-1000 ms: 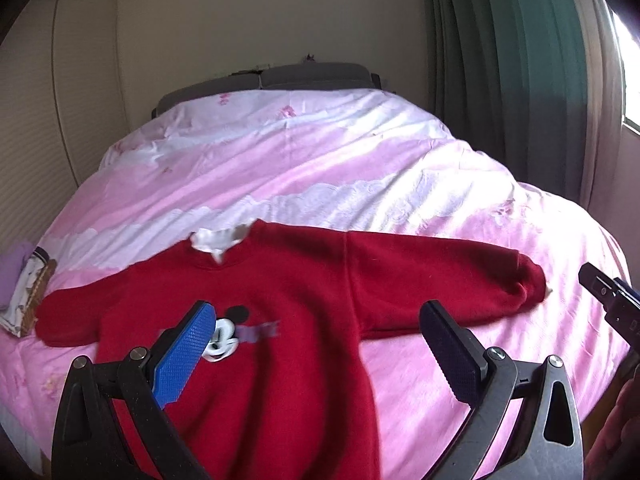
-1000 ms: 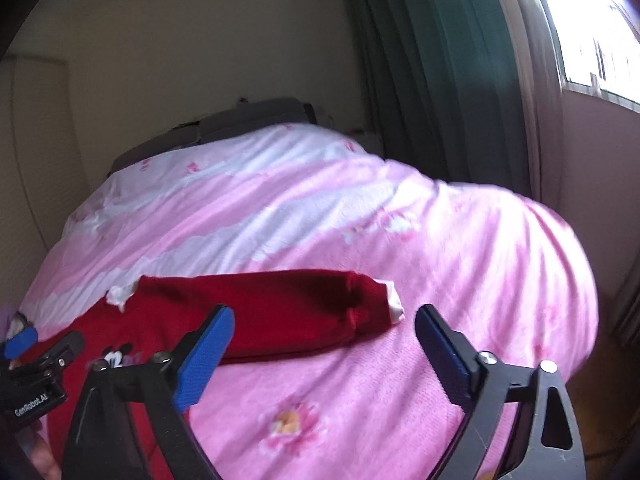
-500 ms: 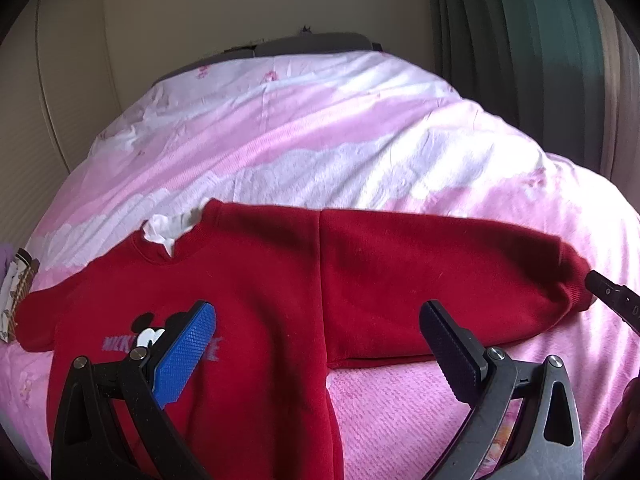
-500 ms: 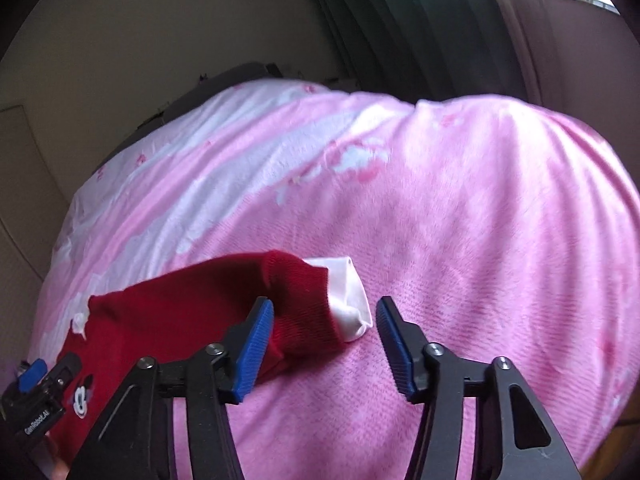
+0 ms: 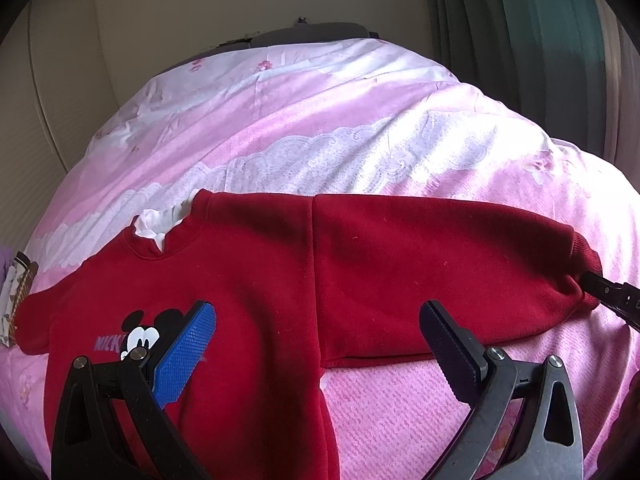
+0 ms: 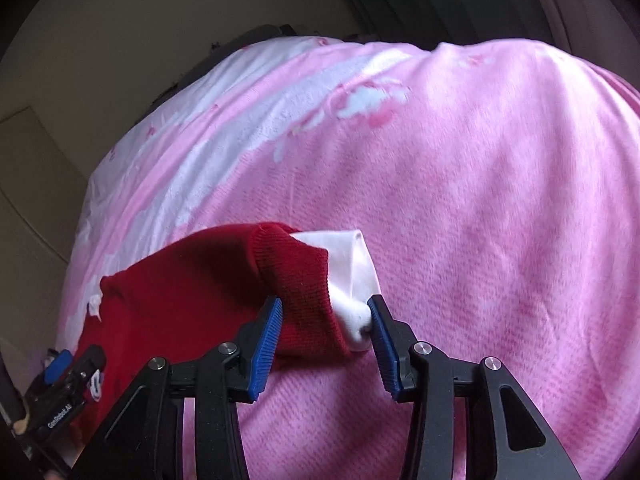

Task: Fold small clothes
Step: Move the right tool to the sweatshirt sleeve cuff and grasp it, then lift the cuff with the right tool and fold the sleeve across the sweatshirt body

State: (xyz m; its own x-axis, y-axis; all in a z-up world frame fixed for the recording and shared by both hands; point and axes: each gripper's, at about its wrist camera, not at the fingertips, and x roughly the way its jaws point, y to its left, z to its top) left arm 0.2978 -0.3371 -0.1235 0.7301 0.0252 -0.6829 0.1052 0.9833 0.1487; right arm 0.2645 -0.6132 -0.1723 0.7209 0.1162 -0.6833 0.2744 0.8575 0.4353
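Observation:
A small red sweater [image 5: 248, 280] with a cartoon mouse print and a white collar lies flat on the pink bedspread [image 5: 360, 128]. My left gripper [image 5: 320, 344] hovers open over its chest and armpit, nothing between the pads. The sweater's right sleeve [image 5: 440, 264] stretches out sideways. In the right wrist view my right gripper [image 6: 324, 320] is closing on the sleeve cuff [image 6: 308, 280]: one pad touches the red ribbing, the other presses the bunched white inner cuff [image 6: 352, 264]. The right gripper [image 5: 612, 296] shows at the sleeve end in the left wrist view.
The bed's pink and white quilt [image 6: 480, 184] fills both views. A small patterned object [image 5: 16, 296] lies at the bed's left edge by the other sleeve. Dark green curtains [image 5: 540, 40] hang at the right, and a dark headboard [image 5: 304, 34] stands behind.
Both grippers came down closer to the bed. The right gripper's jaws narrowed from wide apart to touching the sleeve cuff on both sides. The left gripper stayed open.

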